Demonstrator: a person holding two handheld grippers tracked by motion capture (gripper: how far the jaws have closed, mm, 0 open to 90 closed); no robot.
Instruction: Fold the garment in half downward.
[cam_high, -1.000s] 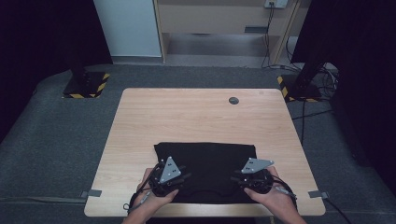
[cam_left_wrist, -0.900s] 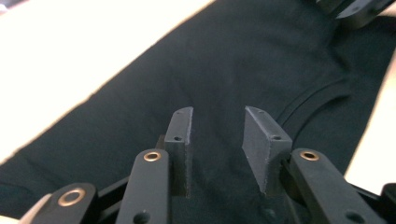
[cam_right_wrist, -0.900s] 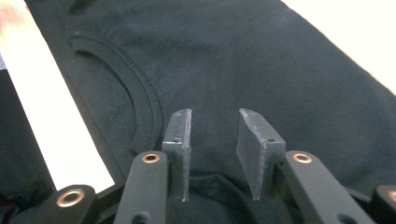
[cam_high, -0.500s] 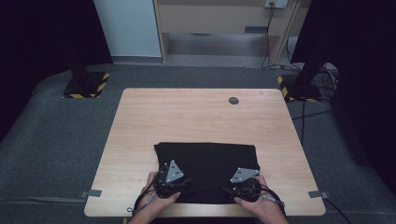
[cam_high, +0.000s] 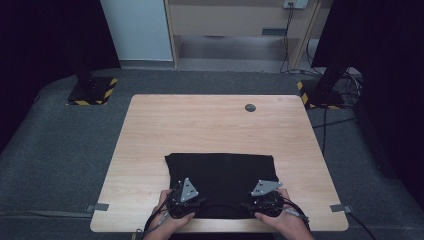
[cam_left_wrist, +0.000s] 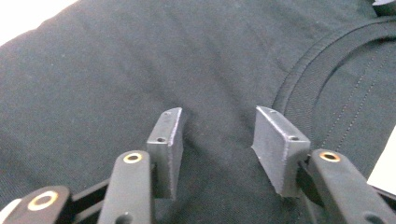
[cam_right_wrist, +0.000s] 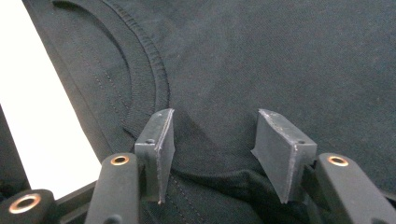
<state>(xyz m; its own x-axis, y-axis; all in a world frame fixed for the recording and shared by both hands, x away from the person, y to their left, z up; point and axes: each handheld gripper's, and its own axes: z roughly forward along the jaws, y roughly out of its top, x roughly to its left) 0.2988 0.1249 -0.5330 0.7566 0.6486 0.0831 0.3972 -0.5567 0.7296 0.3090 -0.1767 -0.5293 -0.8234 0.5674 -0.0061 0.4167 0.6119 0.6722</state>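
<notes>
I am working two hand-held claws over a black T-shirt (cam_high: 220, 177) that lies folded into a flat rectangle on the near half of a light wooden table (cam_high: 150, 130). In the high view my left gripper (cam_high: 181, 202) and my right gripper (cam_high: 267, 200) sit low at the shirt's near edge, one toward each near corner, with the neckline between them — a symmetrical hold that I judge is meant to handle both sides of the garment evenly. In the left gripper view, the left gripper (cam_left_wrist: 217, 135) has its jaws partly apart and has just been opening; dark cloth lies flat beneath and between them, the pads do not press on it, and the ribbed collar (cam_left_wrist: 299, 88) curves away just beyond the right-hand jaw. In the right gripper view, the right gripper (cam_right_wrist: 215, 140) is the same — jaws half spread, just been opening, nothing pinched — though a soft ridge of fabric (cam_right_wrist: 219, 179) stands up between them, close to the jaw roots. The collar (cam_right_wrist: 149, 60) arcs off beyond its left-hand jaw, with bare table just past that. I read this as a release after laying the shirt down. A small dark disc (cam_high: 250, 107) sits far ahead of both claws, well apart from the cloth.
</notes>
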